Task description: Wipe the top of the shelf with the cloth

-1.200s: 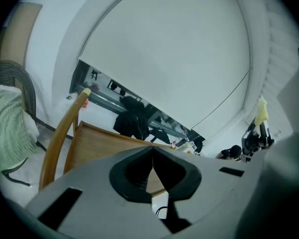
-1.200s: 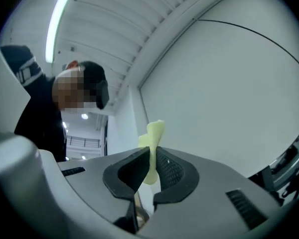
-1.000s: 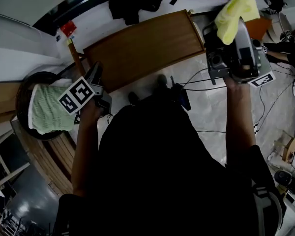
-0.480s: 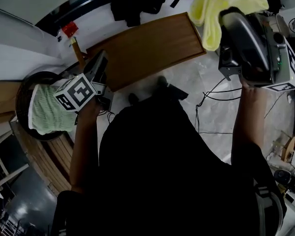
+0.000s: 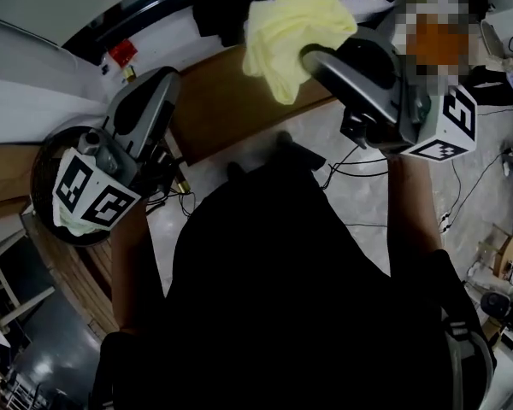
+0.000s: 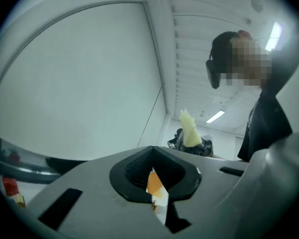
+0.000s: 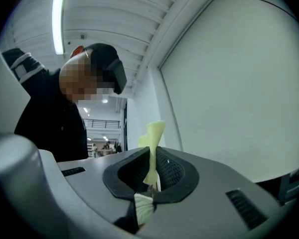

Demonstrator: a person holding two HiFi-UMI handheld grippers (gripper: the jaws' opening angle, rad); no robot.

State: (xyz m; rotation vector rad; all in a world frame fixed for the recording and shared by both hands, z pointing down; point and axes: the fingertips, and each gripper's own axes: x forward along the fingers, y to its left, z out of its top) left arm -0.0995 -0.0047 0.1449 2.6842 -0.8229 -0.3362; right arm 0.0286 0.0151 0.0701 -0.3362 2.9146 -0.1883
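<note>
My right gripper (image 5: 312,58) is raised above the wooden shelf top (image 5: 214,105) and is shut on the yellow cloth (image 5: 289,28), which hangs bunched over the shelf's far edge. In the right gripper view a strip of that cloth (image 7: 153,133) sticks up from between the closed jaws of the right gripper (image 7: 152,161), which points up toward a wall and ceiling. My left gripper (image 5: 161,82) is held up at the shelf's left end. In the left gripper view the left gripper (image 6: 154,171) has its jaws together and holds nothing, and the yellow cloth (image 6: 189,129) shows far off.
A dark round basket (image 5: 41,156) with a pale green cloth sits at the left, partly behind the left gripper's marker cube. Cables (image 5: 359,165) trail over the light floor on the right. Black clothing (image 5: 227,7) lies on the white surface behind the shelf.
Both grippers have risen and tilted upward. The right one carried the yellow cloth leftward over the shelf's far edge. The left one swung down-left, over the basket.
</note>
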